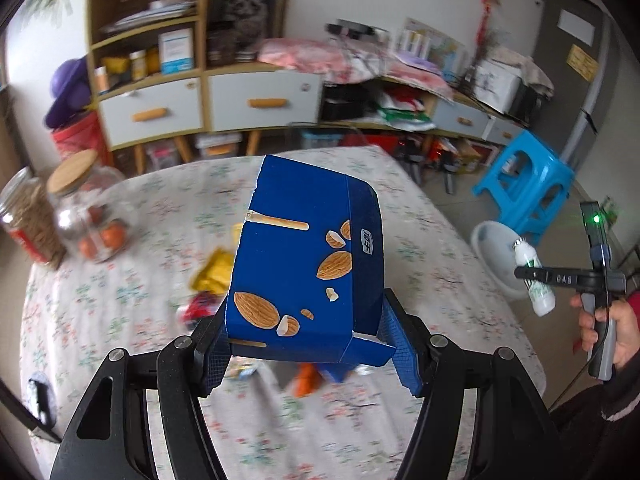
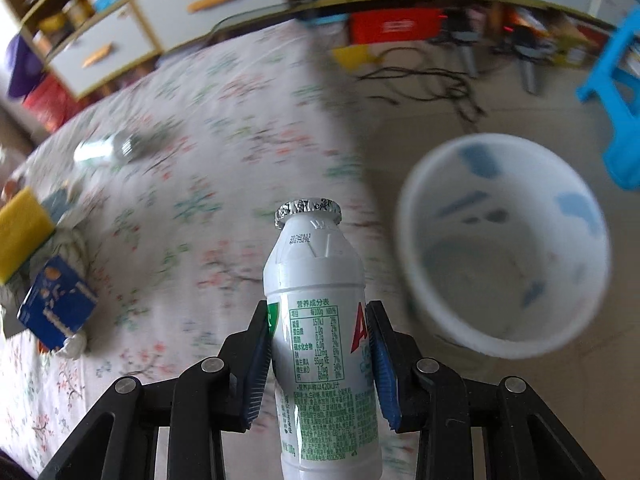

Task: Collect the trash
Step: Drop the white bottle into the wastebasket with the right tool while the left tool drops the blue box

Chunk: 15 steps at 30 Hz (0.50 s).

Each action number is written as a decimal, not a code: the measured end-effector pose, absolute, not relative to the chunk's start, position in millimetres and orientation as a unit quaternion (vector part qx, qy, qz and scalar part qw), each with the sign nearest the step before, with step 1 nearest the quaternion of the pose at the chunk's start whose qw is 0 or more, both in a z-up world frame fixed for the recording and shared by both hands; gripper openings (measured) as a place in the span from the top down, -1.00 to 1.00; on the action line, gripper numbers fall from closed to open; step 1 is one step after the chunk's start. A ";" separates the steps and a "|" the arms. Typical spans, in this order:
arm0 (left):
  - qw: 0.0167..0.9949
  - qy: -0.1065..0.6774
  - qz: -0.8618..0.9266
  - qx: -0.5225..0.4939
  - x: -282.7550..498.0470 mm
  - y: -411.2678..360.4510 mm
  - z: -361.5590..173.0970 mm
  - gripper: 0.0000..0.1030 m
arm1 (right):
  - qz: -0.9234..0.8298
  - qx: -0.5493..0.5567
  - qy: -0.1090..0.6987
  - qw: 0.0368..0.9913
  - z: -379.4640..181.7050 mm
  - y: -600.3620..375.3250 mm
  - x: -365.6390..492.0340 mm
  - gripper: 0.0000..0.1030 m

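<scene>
Carrying two pieces at once: left gripper [image 1: 304, 350] clamps the blue almond snack box [image 1: 308, 264], right gripper [image 2: 320, 360] pinches the white drink bottle [image 2: 320, 340], both above the floral tablecloth [image 2: 192, 208], bottle nearest the white bin [image 2: 504, 240] beside it. Neither dropped yet; plastic bottle [image 2: 116, 148] and wrappers [image 1: 212, 268] remain on the cloth.

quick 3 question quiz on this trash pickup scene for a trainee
1. True or false: the left gripper holds a blue almond snack box.
2. What does the right gripper grip? A) glass jar B) white drink bottle C) yellow sponge
3. Where does the white bin stand, on the table or on the floor?

Key: 1 true; 2 B; 3 on the floor, beside the table.
</scene>
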<state>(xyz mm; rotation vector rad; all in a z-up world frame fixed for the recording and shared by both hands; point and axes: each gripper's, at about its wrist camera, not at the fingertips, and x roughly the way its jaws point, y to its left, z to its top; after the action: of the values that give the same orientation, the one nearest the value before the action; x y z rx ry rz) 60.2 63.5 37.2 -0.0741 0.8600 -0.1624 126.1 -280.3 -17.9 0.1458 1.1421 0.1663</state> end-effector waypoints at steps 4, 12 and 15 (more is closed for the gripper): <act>0.895 0.431 -0.115 -0.020 68.7 19.1 32.1 -0.35 | 0.046 0.109 0.530 0.840 -12.9 -324.9 116.8 0.22; 0.863 0.468 -0.189 0.011 87.8 -83.4 4.0 -0.35 | -0.029 0.147 0.512 0.846 -12.1 -395.8 102.0 0.22; 0.852 0.478 -0.213 0.018 95.5 -119.3 -7.3 -0.35 | -0.048 0.161 0.507 0.845 -15.3 -416.9 96.5 0.22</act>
<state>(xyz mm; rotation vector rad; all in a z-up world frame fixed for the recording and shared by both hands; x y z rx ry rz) 95.5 -119.3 -7.3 0.0370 1.0070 -0.4489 96.5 -416.9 -15.3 0.3406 1.0706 -0.1008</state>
